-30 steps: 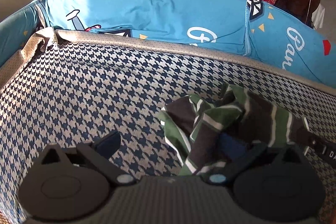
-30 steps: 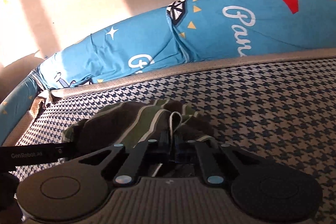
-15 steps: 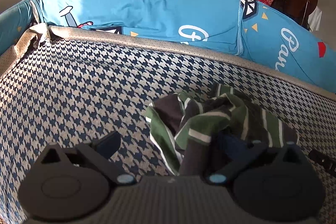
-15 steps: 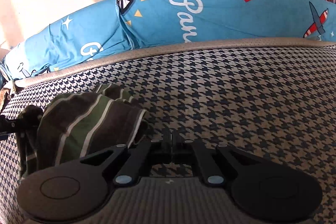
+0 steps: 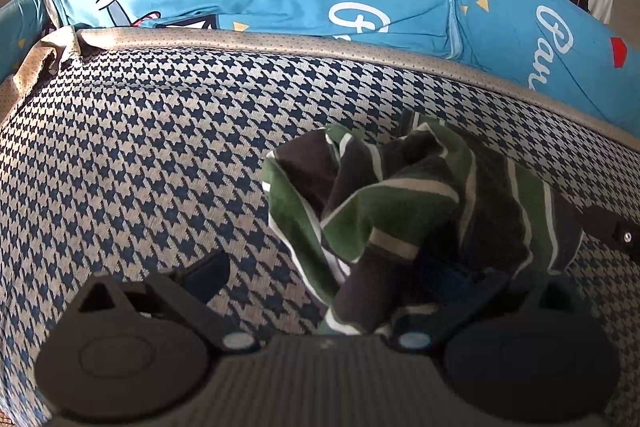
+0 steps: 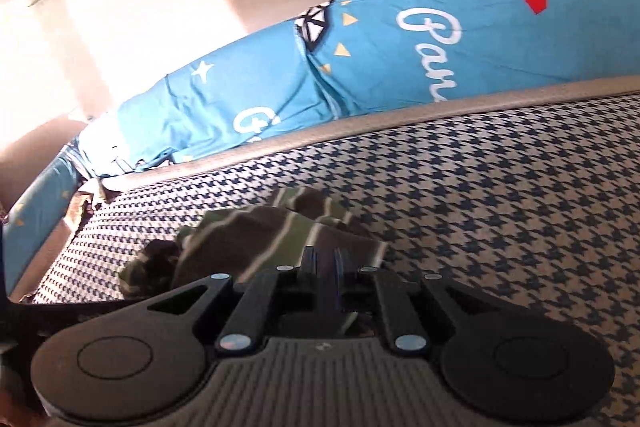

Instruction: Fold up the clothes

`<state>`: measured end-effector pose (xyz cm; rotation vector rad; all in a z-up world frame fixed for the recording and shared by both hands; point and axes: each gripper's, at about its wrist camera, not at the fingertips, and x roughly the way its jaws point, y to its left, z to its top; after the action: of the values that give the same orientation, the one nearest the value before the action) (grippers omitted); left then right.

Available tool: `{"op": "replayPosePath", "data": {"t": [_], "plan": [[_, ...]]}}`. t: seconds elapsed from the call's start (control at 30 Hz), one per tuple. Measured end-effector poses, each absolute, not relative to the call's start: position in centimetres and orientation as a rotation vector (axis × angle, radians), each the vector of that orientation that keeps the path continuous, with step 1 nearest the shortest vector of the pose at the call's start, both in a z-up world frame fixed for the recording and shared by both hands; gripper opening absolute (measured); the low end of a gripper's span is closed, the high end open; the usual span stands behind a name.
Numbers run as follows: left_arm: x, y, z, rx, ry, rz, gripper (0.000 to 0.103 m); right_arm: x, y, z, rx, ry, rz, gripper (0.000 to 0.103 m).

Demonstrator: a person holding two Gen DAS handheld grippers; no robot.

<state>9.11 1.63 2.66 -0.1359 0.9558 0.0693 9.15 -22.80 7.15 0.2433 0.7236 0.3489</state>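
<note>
On the houndstooth mattress [image 5: 140, 155], right gripper [image 6: 326, 263] back pinching the striped garment [image 5: 400, 203]; left gripper [image 5: 320, 279] spread.

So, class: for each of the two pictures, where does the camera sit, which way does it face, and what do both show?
Left wrist: on the left gripper, facing a crumpled green-and-brown striped garment; open fingers show.
Right wrist: on the right gripper, facing the garment; fingers closed.
Shared: garment, houndstooth mattress, blue printed bedding.
</note>
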Motion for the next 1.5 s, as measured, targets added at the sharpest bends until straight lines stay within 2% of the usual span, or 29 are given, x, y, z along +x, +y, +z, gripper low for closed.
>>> {"op": "replayPosePath", "data": {"t": [0.13, 0.23, 0.3, 0.37, 0.53, 0.8, 0.83, 0.9, 0.93, 0.97, 1.07, 1.5], "plan": [[8.9, 1.4, 2.2, -0.117, 0.965, 0.06, 0.103, 9.5, -21.5, 7.1, 0.269, 0.717, 0.39, 0.027], [8.8, 1.3, 2.0, -0.104, 0.968, 0.053, 0.103, 9.9, -20.5, 7.0, 0.288, 0.72, 0.421, 0.029], [8.7, 1.3, 1.8, -0.103, 0.973, 0.05, 0.103, 10.1, -19.9, 6.9, 0.301, 0.723, 0.443, 0.034], [8.6, 1.4, 1.7, -0.102, 0.978, 0.046, 0.103, 10.3, -19.2, 6.7, 0.311, 0.72, 0.463, 0.045], [8.4, 1.6, 1.5, -0.096, 0.988, 0.036, 0.103, 10.9, -17.6, 6.1, 0.316, 0.732, 0.488, 0.058], [7.7, 2.5, 2.1, -0.092, 0.979, 0.038, 0.103, 11.7, -15.6, 4.5, 0.285, 0.795, 0.481, 0.059], [7.4, 2.7, 2.4, -0.096, 0.969, 0.034, 0.103, 11.8, -15.5, 4.3, 0.272, 0.801, 0.475, 0.057], [7.0, 2.9, 3.0, -0.101, 0.948, 0.026, 0.103, 11.8, -15.4, 3.8, 0.241, 0.813, 0.452, 0.038], [6.9, 3.0, 3.3, -0.105, 0.939, 0.022, 0.103, 11.9, -15.5, 3.6, 0.227, 0.821, 0.434, 0.023], [6.7, 3.0, 3.6, -0.109, 0.931, 0.018, 0.103, 12.0, -15.7, 3.3, 0.221, 0.828, 0.416, 0.015], [6.2, 3.2, 4.4, -0.13, 0.899, 0.003, 0.103, 12.0, -16.4, 3.0, 0.223, 0.83, 0.39, 0.009], [5.0, 3.0, 4.8, -0.236, 0.905, -0.053, 0.103, 9.5, -20.3, 3.7, 0.173, 0.806, 0.297, 0.007]]}}
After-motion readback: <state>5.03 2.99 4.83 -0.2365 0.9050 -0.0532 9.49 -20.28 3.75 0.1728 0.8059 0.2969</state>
